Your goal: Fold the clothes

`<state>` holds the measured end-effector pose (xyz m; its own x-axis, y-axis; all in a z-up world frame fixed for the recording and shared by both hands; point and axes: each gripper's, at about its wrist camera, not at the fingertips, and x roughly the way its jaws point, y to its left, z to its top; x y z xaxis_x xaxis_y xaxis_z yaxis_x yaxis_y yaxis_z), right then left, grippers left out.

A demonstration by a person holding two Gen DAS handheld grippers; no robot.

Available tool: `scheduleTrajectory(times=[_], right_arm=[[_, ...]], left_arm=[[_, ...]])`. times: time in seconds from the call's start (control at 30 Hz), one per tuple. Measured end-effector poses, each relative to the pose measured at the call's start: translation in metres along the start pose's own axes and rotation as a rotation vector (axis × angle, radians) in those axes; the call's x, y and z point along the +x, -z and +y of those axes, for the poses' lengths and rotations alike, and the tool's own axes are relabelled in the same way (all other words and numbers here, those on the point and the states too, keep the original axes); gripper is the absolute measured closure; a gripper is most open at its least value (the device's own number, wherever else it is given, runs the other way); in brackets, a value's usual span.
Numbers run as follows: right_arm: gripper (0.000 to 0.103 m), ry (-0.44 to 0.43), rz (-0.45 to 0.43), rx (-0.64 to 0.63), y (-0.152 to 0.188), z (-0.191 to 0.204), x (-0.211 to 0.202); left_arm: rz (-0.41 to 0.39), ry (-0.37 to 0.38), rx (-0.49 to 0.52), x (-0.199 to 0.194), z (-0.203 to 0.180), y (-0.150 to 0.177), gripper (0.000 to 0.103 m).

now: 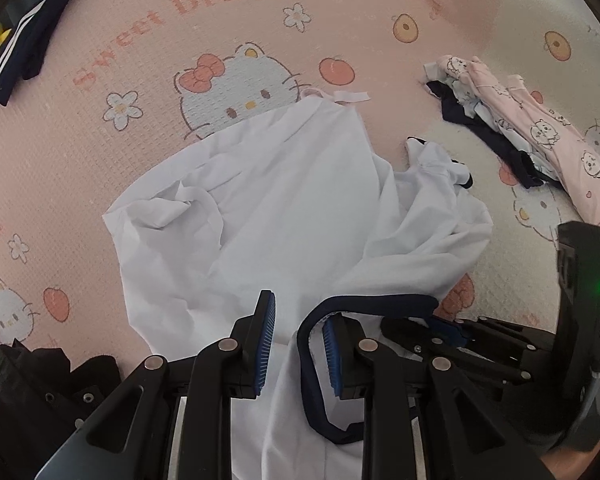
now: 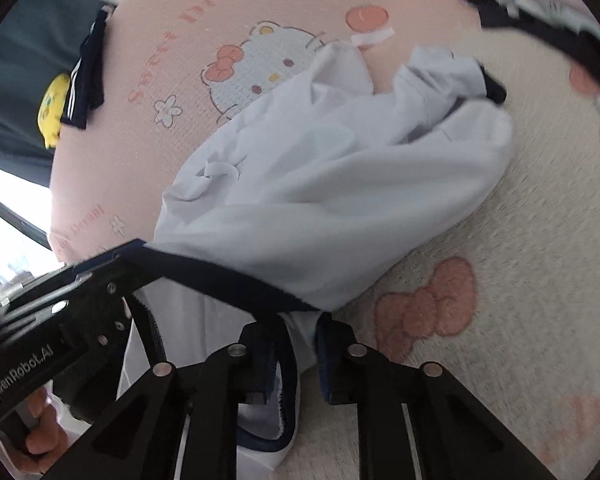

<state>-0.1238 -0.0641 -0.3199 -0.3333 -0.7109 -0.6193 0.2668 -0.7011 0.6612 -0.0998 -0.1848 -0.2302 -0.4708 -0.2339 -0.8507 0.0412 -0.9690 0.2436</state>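
Item: crumpled white cotton shirt with navy-trimmed neckline (image 1: 284,184), on pink cartoon-print bed mat (image 1: 140,40); long axis running away from me. My left gripper (image 1: 298,354): jaws parted, astride the trim (not pinching). My right gripper (image 2: 296,354): jaws closed on trim; it holds the nearer end.

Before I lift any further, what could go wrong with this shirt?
The left gripper looks open around the navy-trimmed neckline, so the white cotton shirt may slip free. The right gripper pinches only the trim and could stretch it. The bunched far sleeve may fold under unevenly.
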Motion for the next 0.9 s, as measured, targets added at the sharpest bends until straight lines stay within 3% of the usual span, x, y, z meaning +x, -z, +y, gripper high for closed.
scheduleTrajectory(times=[0.1,0.27,0.53,0.7,0.9], right_arm=[[0.093,0.058,-0.006,0.029,0.004,-0.006,-0.011],[0.094,0.074,-0.021,0.181,0.009,-0.036,-0.032],[0.094,0.191,-0.021,0.176,0.032,-0.032,-0.059],[0.1,0.229,-0.01,0.274,0.05,-0.047,-0.081],[0.098,0.059,-0.068,0.349,0.053,-0.058,-0.097]], left_arm=[[-0.008,0.007,0.001,-0.006,-0.001,0.003,0.083],[-0.026,0.014,0.012,-0.017,-0.004,0.006,0.083],[-0.053,0.028,0.007,-0.033,-0.005,0.01,0.083],[-0.06,0.038,-0.013,-0.039,-0.002,0.014,0.083],[-0.057,0.061,-0.009,-0.042,-0.003,0.024,0.083]])
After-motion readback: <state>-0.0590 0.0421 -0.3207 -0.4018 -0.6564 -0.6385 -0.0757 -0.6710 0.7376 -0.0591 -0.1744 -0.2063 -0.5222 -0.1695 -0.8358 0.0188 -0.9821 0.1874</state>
